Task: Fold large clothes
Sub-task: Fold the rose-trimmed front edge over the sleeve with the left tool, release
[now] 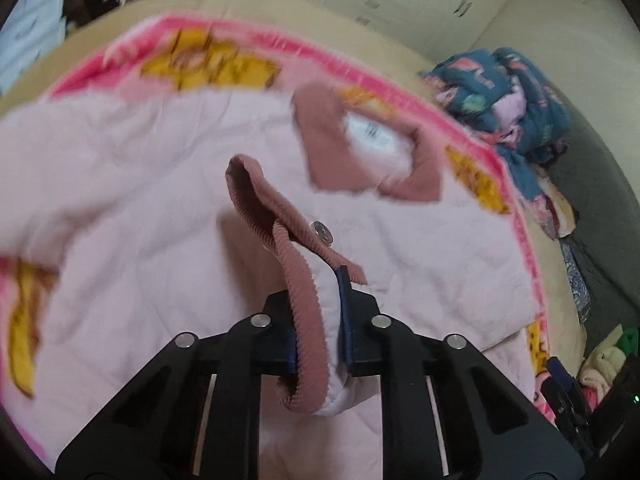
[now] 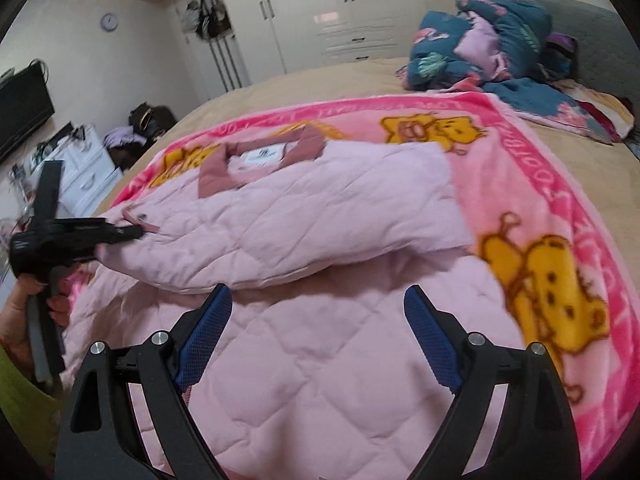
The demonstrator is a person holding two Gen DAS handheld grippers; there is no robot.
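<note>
Pink quilted jacket (image 2: pixel 320 208) lies across the bed (image 2: pixel 280 80); left gripper (image 1: pixel 320 320) pinches its ribbed cuff (image 1: pixel 280 216), while right gripper (image 2: pixel 318 332) hovers wide-fingered, empty, above the hem.

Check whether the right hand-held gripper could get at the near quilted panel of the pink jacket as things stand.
Probably yes. The right hand-held gripper is open and empty, and the pink jacket lies bare right under it. The left hand-held gripper grips the cuff off to the side.

No legible txt — blanket (image 2: pixel 520 152) lettering blurred.
</note>
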